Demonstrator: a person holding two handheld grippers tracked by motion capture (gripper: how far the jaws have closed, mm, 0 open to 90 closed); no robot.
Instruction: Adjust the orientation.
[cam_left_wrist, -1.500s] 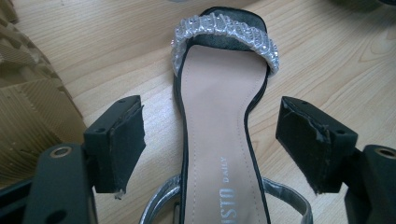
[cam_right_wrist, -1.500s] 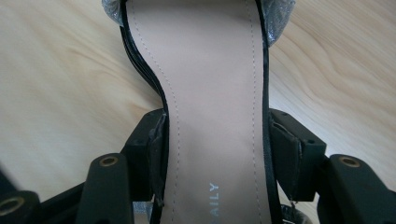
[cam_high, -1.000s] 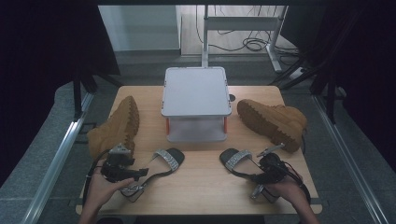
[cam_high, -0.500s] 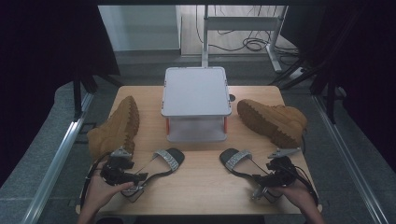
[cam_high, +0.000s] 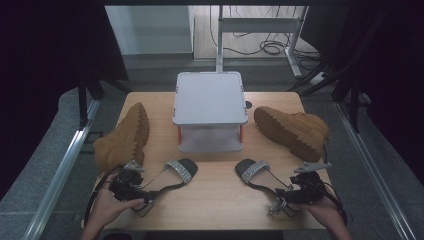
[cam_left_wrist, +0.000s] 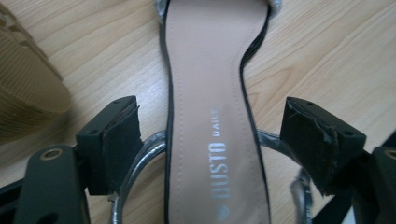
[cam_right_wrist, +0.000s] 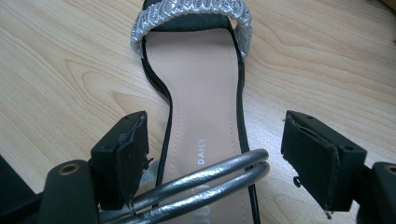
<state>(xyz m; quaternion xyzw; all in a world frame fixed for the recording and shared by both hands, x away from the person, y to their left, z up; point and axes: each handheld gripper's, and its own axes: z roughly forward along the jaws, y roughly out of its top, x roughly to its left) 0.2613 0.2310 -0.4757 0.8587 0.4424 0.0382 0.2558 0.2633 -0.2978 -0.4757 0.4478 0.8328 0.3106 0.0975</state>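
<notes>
Got my left hand-held gripper (cam_left_wrist: 212, 140) spread wide around the heel end of the left sandal (cam_high: 172, 175), and the right hand-held gripper (cam_right_wrist: 215, 154) just as wide over the right sandal (cam_high: 257, 175). Nothing's clamped yet; both sandals lie flat on the surface (cam_high: 215, 200). Guessing they go on the little white shelf (cam_high: 210, 97) between the boots (cam_high: 125, 135), so basically everything's left.

Each black gripper (cam_high: 145, 197) has worn, frayed square jaw pads.
</notes>
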